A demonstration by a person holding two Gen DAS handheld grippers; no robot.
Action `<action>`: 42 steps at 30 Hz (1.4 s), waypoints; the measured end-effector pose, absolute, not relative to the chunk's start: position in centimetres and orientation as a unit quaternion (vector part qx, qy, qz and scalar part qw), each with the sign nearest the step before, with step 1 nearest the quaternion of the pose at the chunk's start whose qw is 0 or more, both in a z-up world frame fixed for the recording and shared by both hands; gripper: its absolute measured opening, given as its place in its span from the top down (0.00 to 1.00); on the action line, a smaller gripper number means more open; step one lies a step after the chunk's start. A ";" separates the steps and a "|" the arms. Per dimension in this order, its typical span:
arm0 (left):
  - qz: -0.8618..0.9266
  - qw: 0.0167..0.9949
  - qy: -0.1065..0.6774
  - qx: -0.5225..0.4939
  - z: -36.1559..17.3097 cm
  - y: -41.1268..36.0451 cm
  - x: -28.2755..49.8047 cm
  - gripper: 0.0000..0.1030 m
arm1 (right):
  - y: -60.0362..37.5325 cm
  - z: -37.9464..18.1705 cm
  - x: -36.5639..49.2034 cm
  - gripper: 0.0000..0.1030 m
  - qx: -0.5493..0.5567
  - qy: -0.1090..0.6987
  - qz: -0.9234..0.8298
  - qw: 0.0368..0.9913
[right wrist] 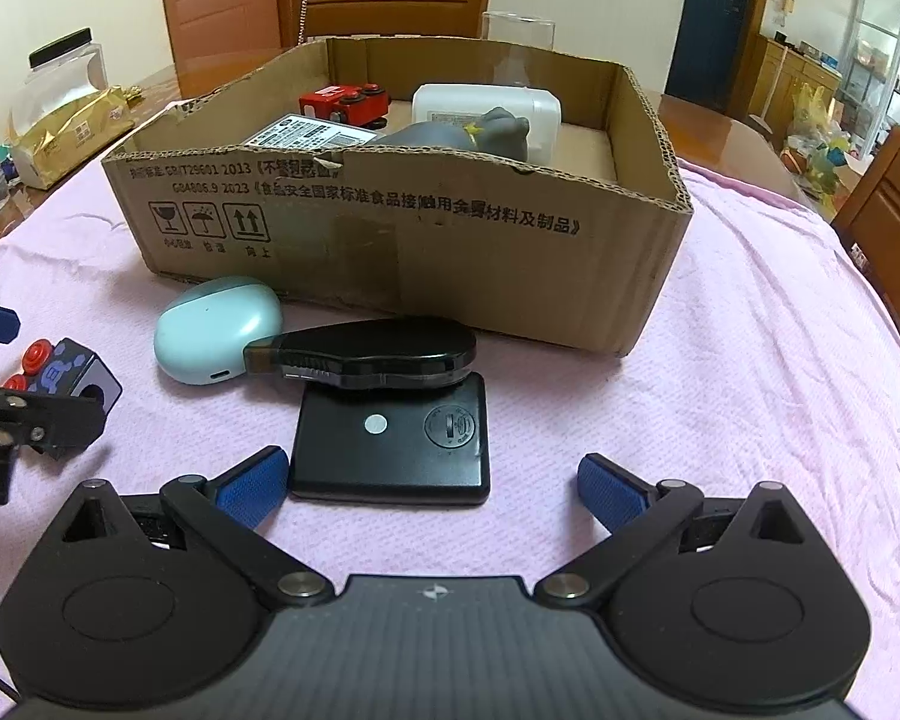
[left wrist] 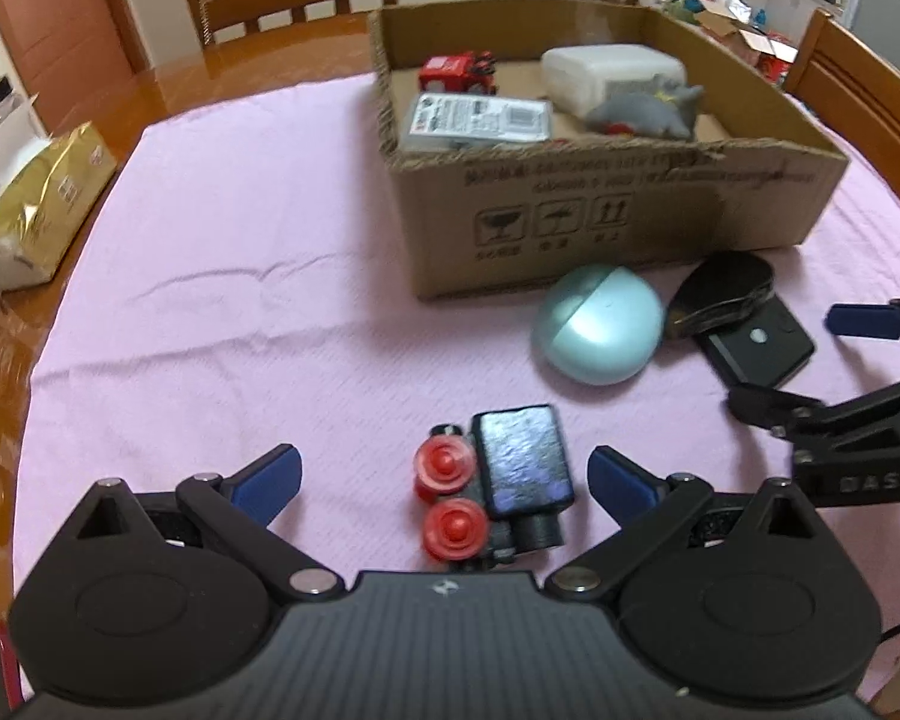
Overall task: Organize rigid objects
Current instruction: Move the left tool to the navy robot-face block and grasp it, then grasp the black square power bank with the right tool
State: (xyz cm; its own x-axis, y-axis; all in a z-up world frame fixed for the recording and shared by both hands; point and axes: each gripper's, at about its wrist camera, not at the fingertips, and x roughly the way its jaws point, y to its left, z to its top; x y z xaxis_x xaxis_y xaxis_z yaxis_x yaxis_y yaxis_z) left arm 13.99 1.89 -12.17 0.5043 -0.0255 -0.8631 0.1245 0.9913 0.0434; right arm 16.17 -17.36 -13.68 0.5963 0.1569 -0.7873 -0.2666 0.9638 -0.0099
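While the left gripper (left wrist: 444, 483) sits spread around a small black toy train with red wheels (left wrist: 492, 483) at lower centre, the right gripper (right wrist: 432, 483) gapes before a flat black square device (right wrist: 390, 450), below the open cardboard box (right wrist: 390, 240).

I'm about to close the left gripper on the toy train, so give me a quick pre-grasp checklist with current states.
1. Left gripper open: ok.
2. Toy train lies between its fingers: ok.
3. Train clear of the teal case: ok.
4. Right gripper open, off to the side by the black square device: ok.
5. Free floor space in the cardboard box: ok, bare at its right end.
6. Fingers low enough to grip: cannot tell.
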 end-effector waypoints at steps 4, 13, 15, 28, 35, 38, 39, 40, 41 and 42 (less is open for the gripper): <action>-0.028 0.862 0.503 0.047 -12.7 2.6 13.9 0.10 | -17.5 -13.7 16.1 0.00 -0.067 0.434 0.125 0.890; -0.053 0.867 0.495 0.033 -12.1 1.7 13.4 0.50 | -17.2 -13.6 16.2 0.00 -0.068 0.443 0.124 0.885; -0.054 0.867 0.494 0.031 -12.1 1.8 13.4 0.50 | -16.8 -13.5 16.4 0.00 -0.072 0.445 0.133 0.883; -0.057 0.867 0.494 0.034 -12.1 2.0 13.5 0.50 | -16.0 -12.6 16.7 0.29 -0.081 0.440 0.153 0.881; -0.056 0.866 0.496 0.034 -12.2 1.9 13.6 0.50 | -17.6 -12.4 14.7 0.28 -0.079 0.459 0.147 0.873; -0.052 0.867 0.495 0.034 -12.3 1.9 13.6 0.49 | -17.7 -12.5 14.6 0.26 -0.077 0.457 0.144 0.875; -0.051 0.867 0.494 0.034 -12.3 1.8 13.5 0.49 | -17.6 -12.5 14.8 0.24 -0.075 0.456 0.142 0.875; -0.050 0.867 0.494 0.033 -12.3 1.8 13.6 0.49 | -17.5 -12.6 14.9 0.23 -0.075 0.456 0.140 0.876; -0.049 0.868 0.494 0.033 -12.3 1.8 13.6 0.49 | -17.4 -12.6 15.0 0.23 -0.074 0.455 0.140 0.876; -0.049 0.867 0.494 0.033 -12.3 1.8 13.6 0.49 | -17.3 -12.6 15.1 0.23 -0.075 0.453 0.141 0.877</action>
State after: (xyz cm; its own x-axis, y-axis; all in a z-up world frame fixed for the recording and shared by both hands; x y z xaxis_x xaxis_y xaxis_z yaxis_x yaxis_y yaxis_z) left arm 13.62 1.77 -12.27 0.5070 -0.0526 -0.8603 0.1169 0.9931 0.0081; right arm 15.09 -17.30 -12.65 0.5492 0.1788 -0.8163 -0.3143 0.9493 -0.0036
